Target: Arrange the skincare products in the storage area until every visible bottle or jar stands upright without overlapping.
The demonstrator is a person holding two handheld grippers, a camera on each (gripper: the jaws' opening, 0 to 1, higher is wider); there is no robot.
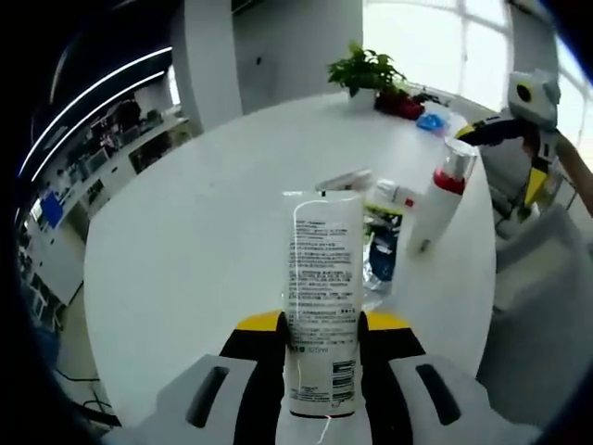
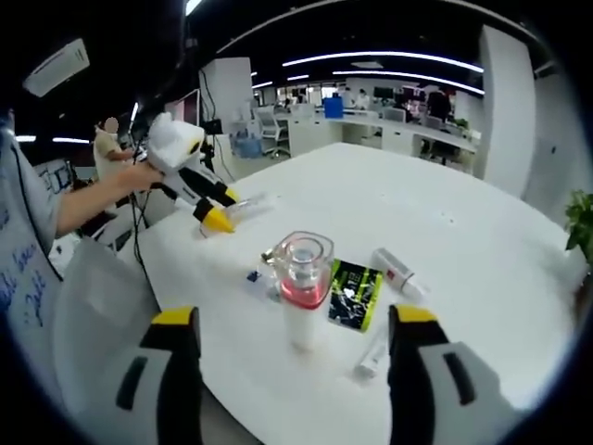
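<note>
My left gripper (image 1: 320, 326) is shut on a white tube (image 1: 321, 287) with printed text, held upright above the white round table (image 1: 204, 241). In the right gripper view that gripper (image 2: 215, 216) hangs over the table's left edge in a person's hand, the tube (image 2: 248, 205) sticking out of its yellow tips. A white bottle (image 2: 301, 301) with a red band and clear cap stands upright on the table. My right gripper (image 2: 292, 320) is open, its jaws wide on either side just short of the bottle. From the left gripper view the bottle (image 1: 443, 197) stands beyond the tube, the right gripper (image 1: 491, 130) behind it.
Beside the bottle lie a green-black sachet (image 2: 355, 294), a small white tube with red print (image 2: 398, 272) and another small tube (image 2: 371, 357). A blue sachet (image 1: 380, 260) lies near them. A potted plant (image 1: 369, 72) stands at the table's far edge. Office desks lie beyond.
</note>
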